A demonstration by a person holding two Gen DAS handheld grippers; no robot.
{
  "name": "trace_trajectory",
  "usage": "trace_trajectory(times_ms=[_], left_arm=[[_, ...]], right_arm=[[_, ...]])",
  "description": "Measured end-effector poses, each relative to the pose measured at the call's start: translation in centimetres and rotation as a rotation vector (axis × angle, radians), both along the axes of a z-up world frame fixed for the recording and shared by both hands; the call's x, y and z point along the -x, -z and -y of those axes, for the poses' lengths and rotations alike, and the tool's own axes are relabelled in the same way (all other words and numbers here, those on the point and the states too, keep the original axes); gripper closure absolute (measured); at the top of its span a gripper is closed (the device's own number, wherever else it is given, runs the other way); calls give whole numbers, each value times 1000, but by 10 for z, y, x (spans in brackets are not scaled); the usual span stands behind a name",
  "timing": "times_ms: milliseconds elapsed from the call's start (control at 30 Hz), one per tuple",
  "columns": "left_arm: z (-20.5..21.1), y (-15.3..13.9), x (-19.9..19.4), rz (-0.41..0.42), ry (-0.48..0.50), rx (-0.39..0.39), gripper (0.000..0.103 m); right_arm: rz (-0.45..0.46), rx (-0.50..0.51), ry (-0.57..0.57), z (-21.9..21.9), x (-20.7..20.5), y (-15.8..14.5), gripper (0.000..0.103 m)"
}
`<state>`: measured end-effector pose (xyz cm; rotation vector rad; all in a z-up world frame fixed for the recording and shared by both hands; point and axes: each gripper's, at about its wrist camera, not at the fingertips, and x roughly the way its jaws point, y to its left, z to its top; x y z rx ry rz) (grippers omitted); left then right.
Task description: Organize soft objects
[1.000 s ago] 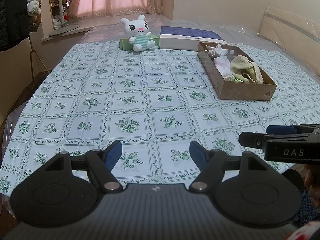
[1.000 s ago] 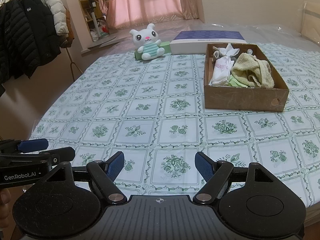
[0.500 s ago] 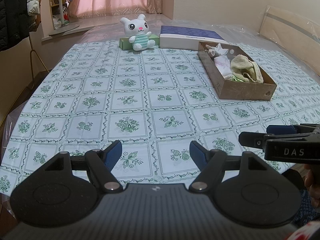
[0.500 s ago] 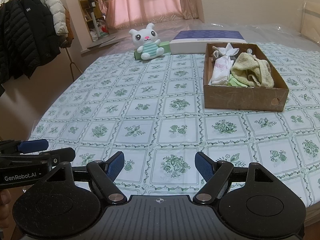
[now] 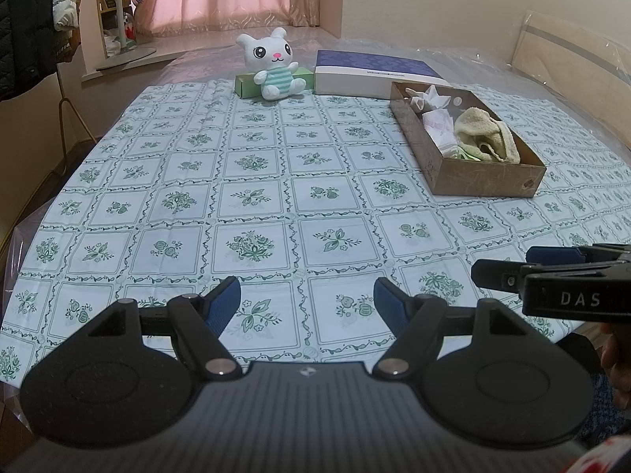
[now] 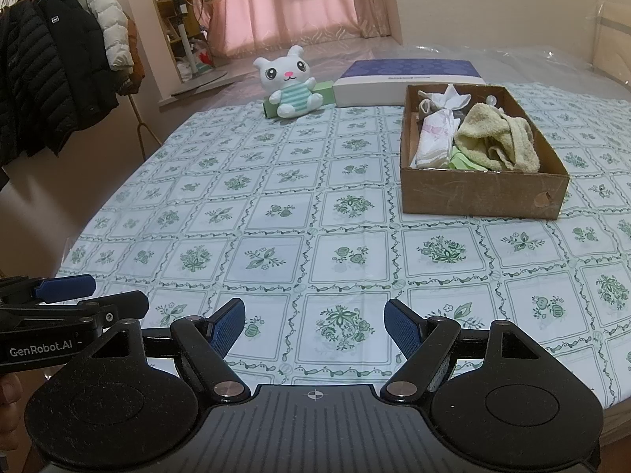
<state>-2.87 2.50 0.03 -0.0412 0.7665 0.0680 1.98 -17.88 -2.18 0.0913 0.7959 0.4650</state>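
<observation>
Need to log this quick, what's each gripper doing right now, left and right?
Left gripper: open, holding nothing.
Right gripper: open, holding nothing.

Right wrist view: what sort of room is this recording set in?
Most likely a lived-in home, perhaps a bedroom: jackets on a clothes rack, pink curtains over a bay window, a cluttered bookshelf, and a plush bunny on a floral cloth.
</observation>
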Motion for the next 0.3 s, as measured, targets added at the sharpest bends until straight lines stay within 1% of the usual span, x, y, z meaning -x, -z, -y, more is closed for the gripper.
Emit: trace_trajectory(times_ms=[300], left_arm=[[-1, 5, -4, -1, -5, -6, 31]], right_arm=[[-7, 3, 3, 0, -3, 1, 26]])
